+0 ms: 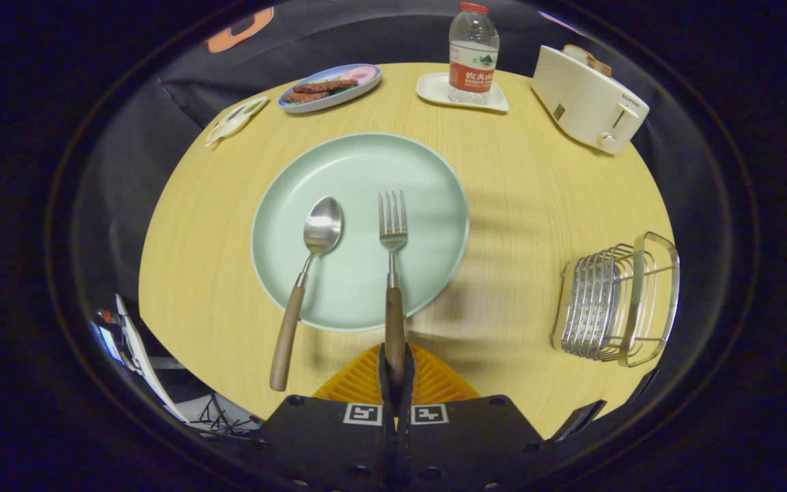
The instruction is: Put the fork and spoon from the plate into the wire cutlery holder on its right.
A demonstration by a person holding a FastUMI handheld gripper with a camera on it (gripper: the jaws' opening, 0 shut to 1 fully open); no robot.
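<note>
Tongs (395,365) pinch the fork's wooden handle end, both fingers pressed against it. We see the fork (392,239) reaching straight ahead, tines resting on the round pale-green plate (427,171); the wooden-handled spoon (305,273) lies just left of it, bowl on the plate, handle overhanging the rim. Off to our right, well apart across bare tabletop, the wire cutlery holder (615,301) sits near the wooden table (523,205) edge, holding nothing we can see. Far beyond stand a water bottle (473,51) on a white tray (434,92), a toaster (588,99) and a dish of food (330,85).
</note>
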